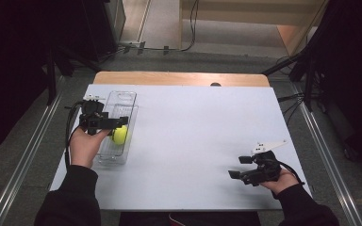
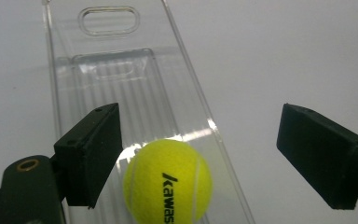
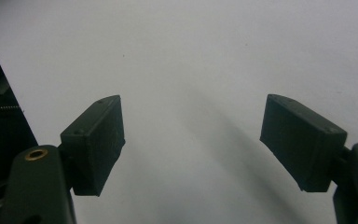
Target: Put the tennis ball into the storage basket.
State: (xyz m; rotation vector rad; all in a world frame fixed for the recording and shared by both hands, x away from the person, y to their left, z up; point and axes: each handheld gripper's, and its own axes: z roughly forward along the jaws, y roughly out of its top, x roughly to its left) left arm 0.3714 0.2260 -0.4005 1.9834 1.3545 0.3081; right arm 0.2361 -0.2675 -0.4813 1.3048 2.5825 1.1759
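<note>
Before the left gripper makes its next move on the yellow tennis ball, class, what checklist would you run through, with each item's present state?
1. Left gripper jaws open wide: ok.
2. Yellow tennis ball sits between those jaws: ok, nearer one jaw.
3. Jaws gripping ball: not ok, one stands well apart.
4. Ball lies in the clear plastic tray: ok.
5. Right gripper open, apart over the white table: ok.
6. Ball touching the nearer jaw: cannot tell.
</note>
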